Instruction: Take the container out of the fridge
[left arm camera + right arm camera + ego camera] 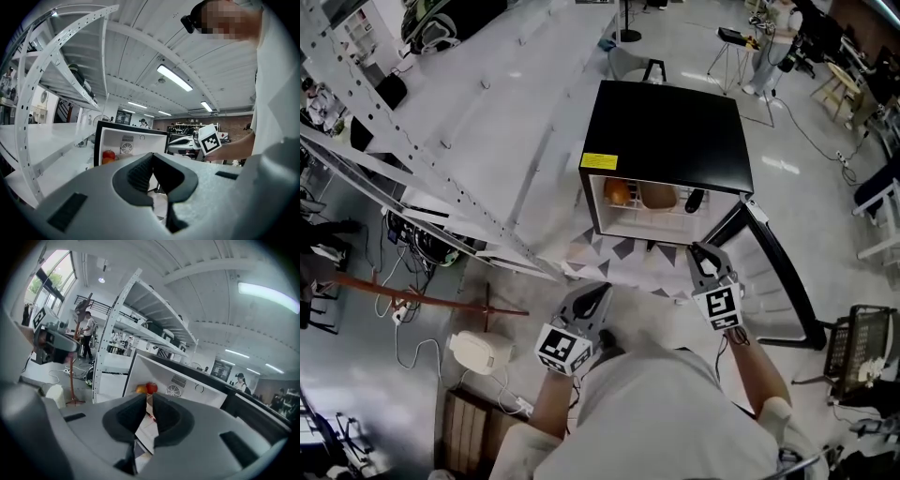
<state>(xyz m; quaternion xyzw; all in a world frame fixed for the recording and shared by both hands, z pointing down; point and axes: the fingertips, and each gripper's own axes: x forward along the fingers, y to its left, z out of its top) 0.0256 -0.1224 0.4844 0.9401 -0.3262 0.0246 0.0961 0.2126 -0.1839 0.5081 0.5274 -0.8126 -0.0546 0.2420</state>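
Two grippers are held out side by side in front of an open fridge. The left hand-held gripper (596, 298) (153, 157) has its grey jaws closed tip to tip with nothing between them. The right hand-held gripper (697, 251) (150, 397) has its jaws slightly parted, a narrow slit showing between the tips, and it is also empty. Each carries a white cube with black square markers at its rear, the left cube (562, 349) and the right cube (717, 307). The right gripper reaches nearer to the fridge than the left, though neither touches it.

Both point toward the small black box-shaped fridge (666, 131) (131, 140) (187, 380), which stands on the floor with a white interior. Its black-framed door (778, 272) is swung wide open to the right. The brownish rounded container (657, 195) sits inside on the fridge's wire shelf, about in the middle. A round orange fruit (618, 192) (141, 389) lies just beside it on the left, with a red fruit (151, 387) next to that. A dark object (694, 200) lies to the container's right; what it is cannot be told.

A mat with grey triangles (628, 262) lies on the floor before the fridge, and a white perforated metal shelving rack (441, 178) stands to the left.
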